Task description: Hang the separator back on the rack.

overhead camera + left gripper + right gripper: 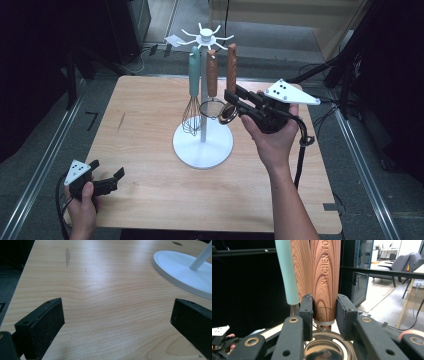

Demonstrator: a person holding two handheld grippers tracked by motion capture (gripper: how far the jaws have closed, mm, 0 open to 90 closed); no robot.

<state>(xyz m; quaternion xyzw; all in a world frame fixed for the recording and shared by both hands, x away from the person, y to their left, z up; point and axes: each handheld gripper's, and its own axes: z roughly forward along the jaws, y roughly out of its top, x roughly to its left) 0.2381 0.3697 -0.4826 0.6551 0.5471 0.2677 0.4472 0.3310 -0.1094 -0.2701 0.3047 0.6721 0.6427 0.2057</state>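
Now wooden-handled utensil [325,282] clamped between right hand-held gripper [325,315] pads.

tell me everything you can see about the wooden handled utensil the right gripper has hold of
The wooden-handled utensil hangs upright from an arm of the white rack, rightmost of three hanging tools, beside a second wooden handle and a teal-handled whisk. Its handle looks like reddish-brown wood with bold grain, embossed lettering reading "KITCHEN TO" running along it. A pale collar ends the handle, and below it sits a shiny brass-coloured metal ring; what kind of head that is, I cannot tell. The right gripper clamps the handle's lower end, a pad on each side.
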